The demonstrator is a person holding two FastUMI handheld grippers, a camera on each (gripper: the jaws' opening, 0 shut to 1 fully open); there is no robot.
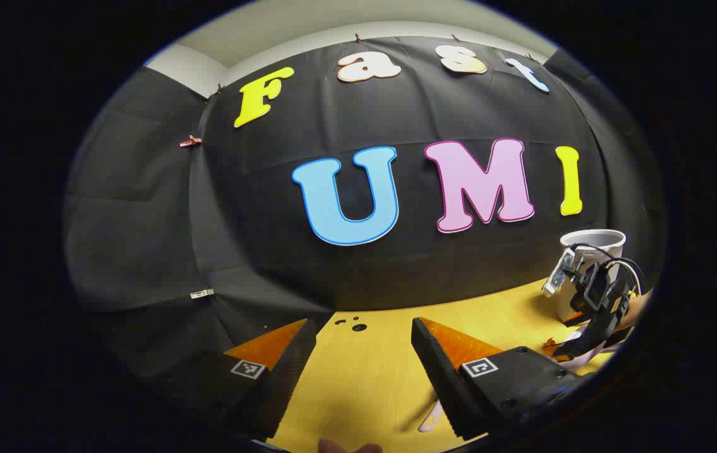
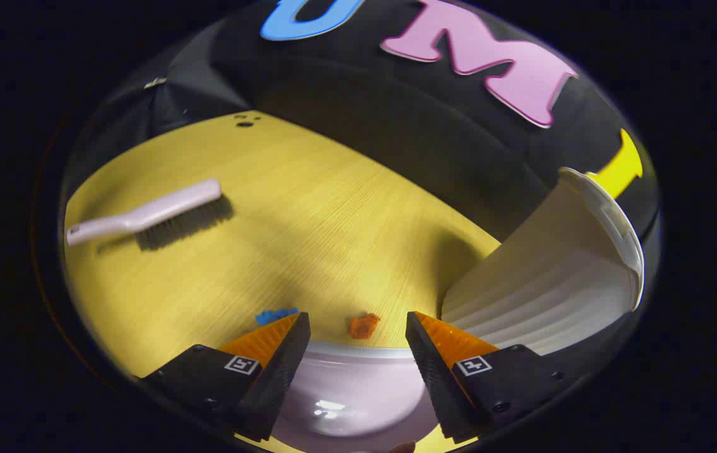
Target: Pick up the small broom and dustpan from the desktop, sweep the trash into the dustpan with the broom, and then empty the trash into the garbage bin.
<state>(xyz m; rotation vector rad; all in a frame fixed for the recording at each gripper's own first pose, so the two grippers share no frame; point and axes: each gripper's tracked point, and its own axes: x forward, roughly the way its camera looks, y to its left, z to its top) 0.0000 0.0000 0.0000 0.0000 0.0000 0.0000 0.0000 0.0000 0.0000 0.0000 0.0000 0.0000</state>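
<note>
Dustpan (image 2: 352,393): lying between right gripper (image 2: 358,327) fingers, spread wide, gripping nothing; light stiff plastic, likely slippery, best pinching the handle.
Trash (image 2: 364,325): sitting just past dustpan lip.
Broom (image 2: 144,217): resting farther left on desktop (image 2: 308,220); grabbing the handle.
Left gripper (image 1: 363,327): hanging open, empty.
Garbage bin (image 2: 559,277): standing right.
</note>
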